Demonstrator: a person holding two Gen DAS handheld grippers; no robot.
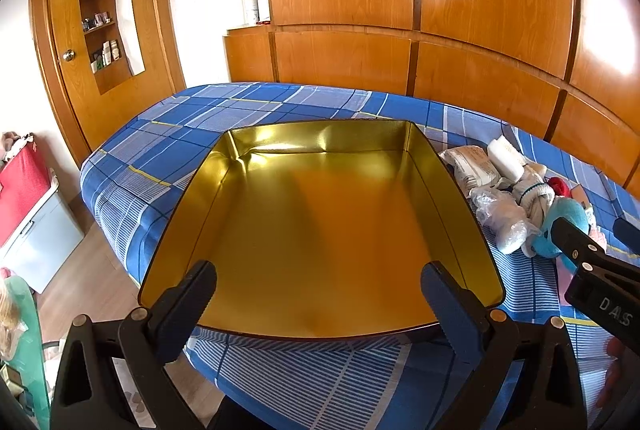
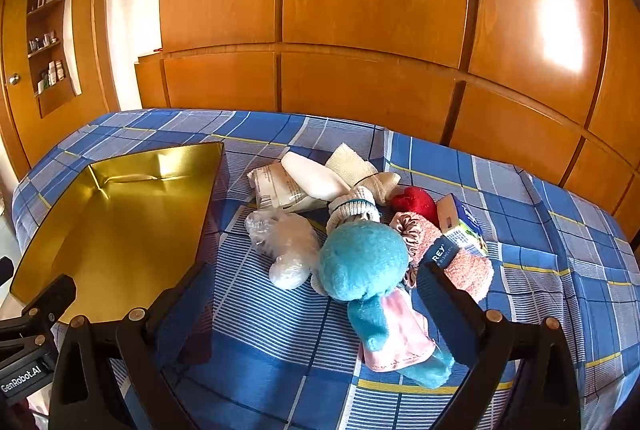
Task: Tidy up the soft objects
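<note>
Bed [image 2: 540,230] with blue plaid cover, bearing a gold tin [image 2: 120,213] at left and, just beside it at right, a heap of soft items: blue plush [image 2: 362,262], plastic-wrapped bundle [image 2: 286,250], white rolls [image 2: 316,179], red heart [image 2: 414,203], pink cloth [image 2: 464,266], small carton [image 2: 460,224].

Empty gold tin [image 2: 120,213] near the bed's left edge, blue plush toy [image 2: 362,262] lying beside it among heaped soft items [image 2: 320,185]
</note>
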